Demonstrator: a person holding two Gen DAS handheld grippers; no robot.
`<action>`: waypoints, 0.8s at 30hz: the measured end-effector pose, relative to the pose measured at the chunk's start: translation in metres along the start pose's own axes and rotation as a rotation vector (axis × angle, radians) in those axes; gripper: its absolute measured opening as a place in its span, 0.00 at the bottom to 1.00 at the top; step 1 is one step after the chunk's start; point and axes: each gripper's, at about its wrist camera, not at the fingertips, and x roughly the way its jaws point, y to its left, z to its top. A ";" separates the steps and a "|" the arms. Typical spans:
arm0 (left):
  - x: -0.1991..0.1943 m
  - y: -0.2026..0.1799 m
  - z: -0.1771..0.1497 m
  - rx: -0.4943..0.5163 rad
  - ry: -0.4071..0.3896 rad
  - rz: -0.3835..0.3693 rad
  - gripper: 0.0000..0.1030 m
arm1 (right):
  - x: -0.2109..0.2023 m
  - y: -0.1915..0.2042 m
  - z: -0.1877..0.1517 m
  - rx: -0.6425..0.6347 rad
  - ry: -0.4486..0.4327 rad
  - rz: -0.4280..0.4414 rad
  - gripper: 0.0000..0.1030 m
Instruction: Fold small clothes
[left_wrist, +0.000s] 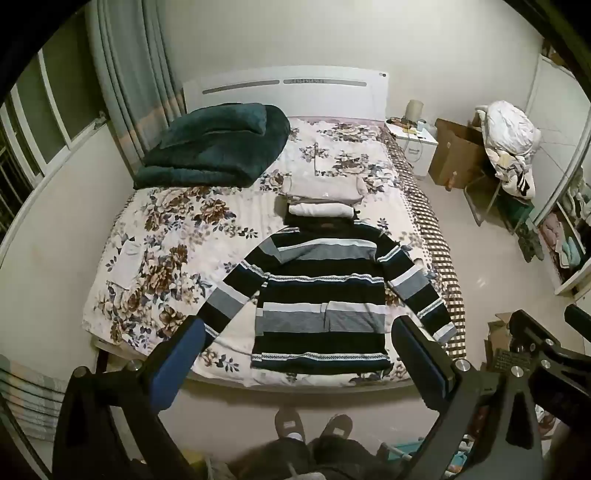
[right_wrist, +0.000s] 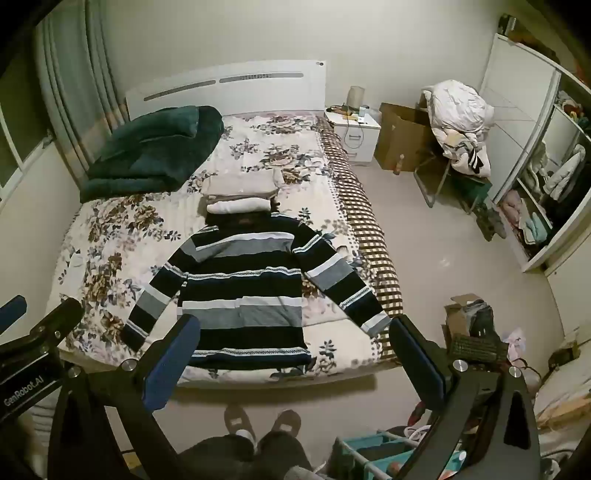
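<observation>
A striped sweater (left_wrist: 321, 291) (right_wrist: 243, 291) in black, grey and white lies flat on the floral bed (left_wrist: 166, 240) (right_wrist: 99, 258), sleeves spread out, hem toward the near edge. Just beyond its dark collar sits a stack of folded pale clothes (left_wrist: 321, 195) (right_wrist: 240, 192). My left gripper (left_wrist: 299, 350) hangs open high above the bed's near edge, nothing between its blue-padded fingers (left_wrist: 184, 354). My right gripper (right_wrist: 291, 350) is open too, held beside it at the same height, empty. Neither touches the sweater.
A folded dark green blanket (left_wrist: 218, 144) (right_wrist: 155, 147) lies at the bed's far left. A white nightstand (right_wrist: 356, 133), cardboard box (right_wrist: 400, 136) and chair piled with laundry (right_wrist: 458, 122) stand right of the bed. Open wardrobe shelves (right_wrist: 546, 192) line the right wall. A person's slippered feet (right_wrist: 258, 424) stand at the bed's foot.
</observation>
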 end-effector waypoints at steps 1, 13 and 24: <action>0.000 0.000 0.000 0.001 0.000 0.000 1.00 | 0.000 0.000 0.000 0.000 -0.001 0.000 1.00; -0.007 -0.005 0.012 -0.005 -0.010 -0.016 1.00 | -0.002 -0.001 0.001 0.007 -0.009 -0.001 1.00; -0.006 -0.010 0.013 -0.002 -0.014 -0.020 1.00 | -0.003 0.000 0.002 0.005 -0.010 -0.003 1.00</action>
